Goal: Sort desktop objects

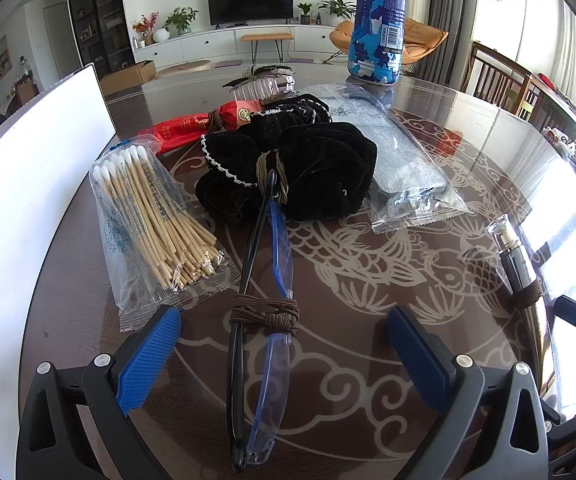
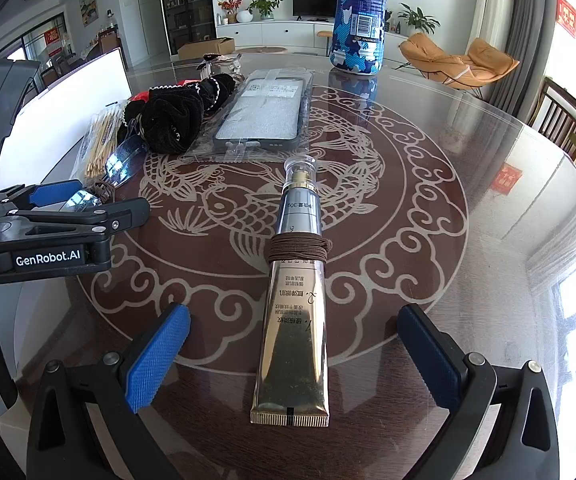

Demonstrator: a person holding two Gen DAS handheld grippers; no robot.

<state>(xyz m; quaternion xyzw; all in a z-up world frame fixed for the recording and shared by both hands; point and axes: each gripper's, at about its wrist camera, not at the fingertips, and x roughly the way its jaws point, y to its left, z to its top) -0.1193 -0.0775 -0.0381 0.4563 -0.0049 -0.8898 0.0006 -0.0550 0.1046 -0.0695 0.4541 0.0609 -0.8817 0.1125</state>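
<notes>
Centrally, crimped gold tube [image 2: 293,320], cord-wrapped.

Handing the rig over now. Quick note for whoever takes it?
Left gripper: open, straddling the folded glasses, not gripping.
Right gripper: open, straddling the gold tube, not gripping.
Cotton swabs, black scrunchie, packaged phone case, blue bottle all lie loose on the round table.
Done: nothing visibly sorted.
Left: everything.
</notes>
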